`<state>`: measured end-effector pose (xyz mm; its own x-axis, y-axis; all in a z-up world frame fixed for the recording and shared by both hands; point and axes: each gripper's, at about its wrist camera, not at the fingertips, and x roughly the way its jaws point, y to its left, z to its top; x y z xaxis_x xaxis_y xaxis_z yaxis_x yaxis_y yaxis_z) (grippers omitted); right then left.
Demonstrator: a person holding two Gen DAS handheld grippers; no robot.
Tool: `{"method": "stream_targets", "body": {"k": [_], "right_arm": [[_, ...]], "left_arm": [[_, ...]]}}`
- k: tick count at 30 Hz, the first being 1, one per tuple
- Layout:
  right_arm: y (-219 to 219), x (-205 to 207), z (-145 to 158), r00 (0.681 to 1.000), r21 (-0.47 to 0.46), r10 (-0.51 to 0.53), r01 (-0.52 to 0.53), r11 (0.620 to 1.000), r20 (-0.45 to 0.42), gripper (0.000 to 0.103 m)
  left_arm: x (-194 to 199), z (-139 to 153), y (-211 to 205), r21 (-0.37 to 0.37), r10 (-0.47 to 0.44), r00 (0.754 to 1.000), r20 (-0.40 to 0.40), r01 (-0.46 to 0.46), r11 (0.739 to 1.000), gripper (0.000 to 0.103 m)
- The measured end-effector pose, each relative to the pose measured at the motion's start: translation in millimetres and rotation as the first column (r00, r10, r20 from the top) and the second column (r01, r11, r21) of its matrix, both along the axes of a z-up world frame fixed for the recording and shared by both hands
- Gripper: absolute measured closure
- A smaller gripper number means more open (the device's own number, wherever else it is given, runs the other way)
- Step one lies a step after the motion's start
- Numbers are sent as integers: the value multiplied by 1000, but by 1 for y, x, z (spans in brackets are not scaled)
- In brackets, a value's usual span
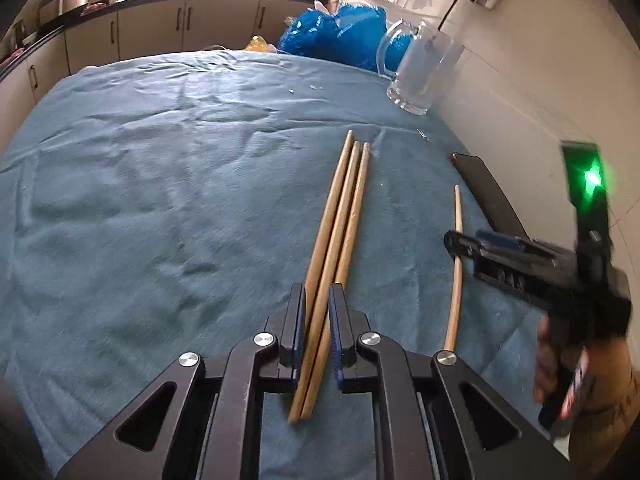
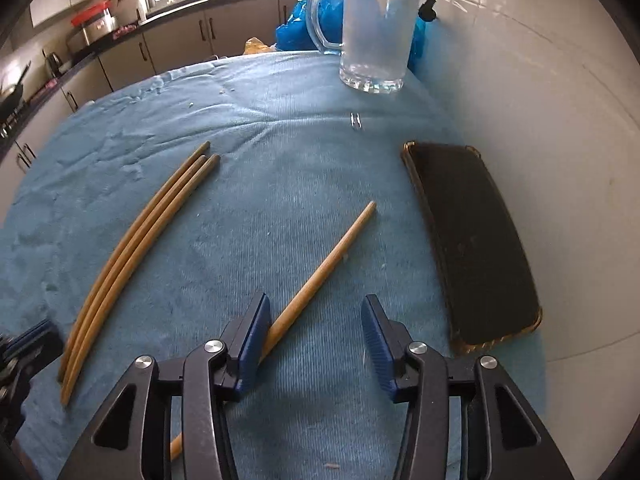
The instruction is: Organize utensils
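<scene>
Three chopsticks [image 2: 132,248] grouped at left, left gripper [image 1: 317,332] closed narrowly around them; one chopstick [image 2: 320,268] at centre beside the wide-open right gripper [image 2: 314,344]; one empty glass mug [image 2: 376,28] upper centre; one phone [image 2: 472,240] right.

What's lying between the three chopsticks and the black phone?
One lone chopstick lies on the blue cloth between them, seen in the right wrist view.
</scene>
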<state>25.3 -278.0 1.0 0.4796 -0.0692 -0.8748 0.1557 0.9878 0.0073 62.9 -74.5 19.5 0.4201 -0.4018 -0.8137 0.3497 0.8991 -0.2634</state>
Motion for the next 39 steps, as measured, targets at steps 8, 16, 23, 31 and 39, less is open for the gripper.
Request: {"method": "stream_targets", "body": {"k": [8, 16, 23, 31, 39], "right_arm": [[10, -9, 1, 998, 8, 17, -18, 1000, 55, 48], [11, -12, 24, 985, 63, 12, -23, 998, 174, 49], [58, 29, 18, 978, 199, 178, -196, 960, 107, 69], [81, 59, 8, 986, 109, 158, -164, 980, 59, 77], [72, 60, 6, 990, 55, 143, -142, 988, -15, 83]], "left_arm": [[20, -6, -23, 132, -19, 997, 73, 10, 991, 95], [4, 7, 12, 61, 44, 997, 59, -48, 997, 97], [-26, 19, 40, 33, 125, 989, 77, -128, 991, 97], [-27, 12, 48, 29, 126, 991, 44, -127, 991, 96], [-8, 7, 17, 56, 54, 997, 56, -57, 997, 95]]}}
